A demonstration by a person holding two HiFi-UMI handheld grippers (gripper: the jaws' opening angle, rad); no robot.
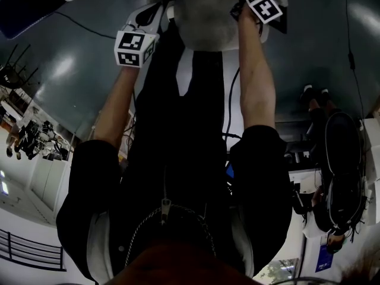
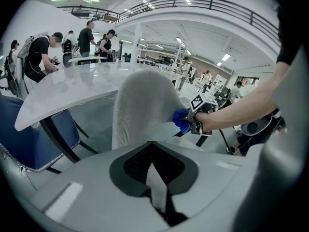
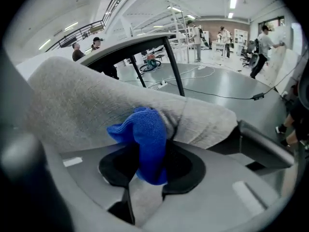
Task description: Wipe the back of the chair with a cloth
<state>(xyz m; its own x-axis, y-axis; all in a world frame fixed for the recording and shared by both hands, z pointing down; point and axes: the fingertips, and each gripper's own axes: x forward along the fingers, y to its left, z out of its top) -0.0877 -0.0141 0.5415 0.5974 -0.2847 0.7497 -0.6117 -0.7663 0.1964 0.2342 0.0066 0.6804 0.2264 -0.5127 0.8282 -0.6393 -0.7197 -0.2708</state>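
The chair back (image 2: 142,105) is a rounded hump of grey fabric, also at the top of the head view (image 1: 205,13). My right gripper (image 3: 150,161) is shut on a blue cloth (image 3: 145,134), and the bunched cloth is pressed against the grey chair back (image 3: 96,105). From the left gripper view, the blue cloth (image 2: 181,120) sits on the right edge of the chair back. My left gripper (image 2: 152,148) is just in front of the chair back, with its jaws together and nothing visible between them. In the head view its marker cube (image 1: 135,47) is left of the chair back.
A white table (image 2: 72,88) on dark legs stands left of the chair, with a blue seat (image 2: 24,134) under its edge. Several people (image 2: 41,52) stand further back. A black table frame (image 3: 171,66) and floor cables (image 3: 231,95) lie beyond the chair.
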